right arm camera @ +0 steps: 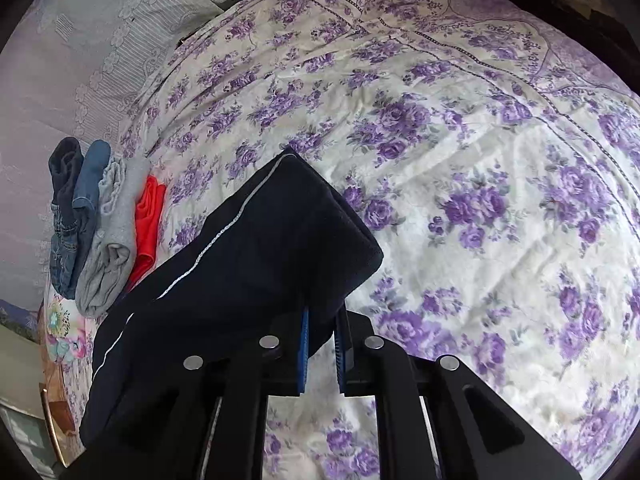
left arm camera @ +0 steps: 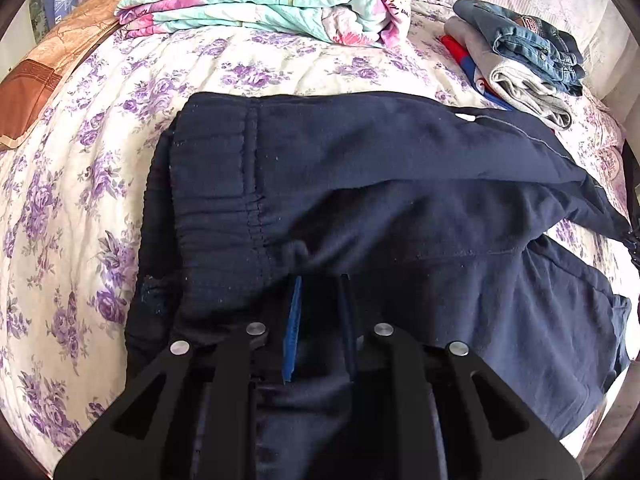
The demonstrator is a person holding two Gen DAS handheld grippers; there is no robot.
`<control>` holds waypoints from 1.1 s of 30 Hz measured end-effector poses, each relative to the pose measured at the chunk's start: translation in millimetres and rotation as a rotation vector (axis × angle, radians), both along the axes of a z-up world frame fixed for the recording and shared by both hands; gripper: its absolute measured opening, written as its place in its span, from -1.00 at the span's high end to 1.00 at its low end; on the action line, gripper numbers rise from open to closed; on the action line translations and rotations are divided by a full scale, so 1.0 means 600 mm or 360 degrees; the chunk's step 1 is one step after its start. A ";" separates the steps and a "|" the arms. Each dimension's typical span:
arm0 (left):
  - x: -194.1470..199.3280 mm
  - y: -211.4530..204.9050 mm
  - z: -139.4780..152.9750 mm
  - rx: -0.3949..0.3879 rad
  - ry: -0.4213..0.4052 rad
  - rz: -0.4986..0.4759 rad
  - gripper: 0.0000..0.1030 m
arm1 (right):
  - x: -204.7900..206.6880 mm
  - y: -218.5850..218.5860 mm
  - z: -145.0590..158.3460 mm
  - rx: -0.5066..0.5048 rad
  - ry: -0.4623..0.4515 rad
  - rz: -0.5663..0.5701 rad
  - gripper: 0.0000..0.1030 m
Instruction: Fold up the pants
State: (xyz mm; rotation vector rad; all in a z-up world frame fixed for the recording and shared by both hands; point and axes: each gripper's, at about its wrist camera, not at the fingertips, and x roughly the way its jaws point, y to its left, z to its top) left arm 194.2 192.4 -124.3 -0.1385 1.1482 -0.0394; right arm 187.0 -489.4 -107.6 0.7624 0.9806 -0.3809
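Dark navy pants (left arm camera: 360, 184) lie on the floral bed, waistband to the left, legs running right. My left gripper (left arm camera: 320, 292) is shut on the pants fabric near the waistband, its tips buried in cloth. My right gripper (right arm camera: 322, 320) is shut on the pants' leg end (right arm camera: 280, 240), which has a thin pale stripe, and holds it lifted above the bed. The lifted leg also shows at the right edge of the left wrist view.
The bedspread (right arm camera: 460, 160) is white with purple flowers. A stack of folded clothes (left arm camera: 520, 52), jeans on top, sits at the far right; it shows in the right wrist view (right arm camera: 92, 220) too. A folded floral quilt (left arm camera: 260, 0) and an orange pillow (left arm camera: 52, 68) lie behind.
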 end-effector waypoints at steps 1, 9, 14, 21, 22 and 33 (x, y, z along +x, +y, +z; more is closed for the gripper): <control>-0.002 0.001 -0.001 -0.0005 -0.0004 0.0002 0.66 | -0.009 0.000 0.002 -0.0007 0.0007 0.0003 0.79; -0.006 -0.001 0.031 0.0009 0.0045 -0.0123 0.56 | 0.011 0.019 -0.039 -0.0178 0.0254 0.0170 0.31; -0.001 0.032 0.126 0.0199 -0.0193 -0.0231 -0.66 | -0.047 0.056 0.035 -0.0438 0.0210 0.0224 0.04; 0.139 0.050 0.134 0.0327 -0.0150 -0.0627 -0.67 | -0.149 0.110 0.098 -0.0420 0.0052 0.0297 -0.01; 0.170 0.058 0.124 0.0289 -0.0096 -0.0599 -0.67 | -0.157 0.120 0.105 -0.0446 0.0049 0.0302 -0.02; 0.193 0.012 0.006 0.0332 0.0084 -0.0759 -0.42 | -0.179 0.195 0.152 -0.0584 0.0039 0.0403 -0.04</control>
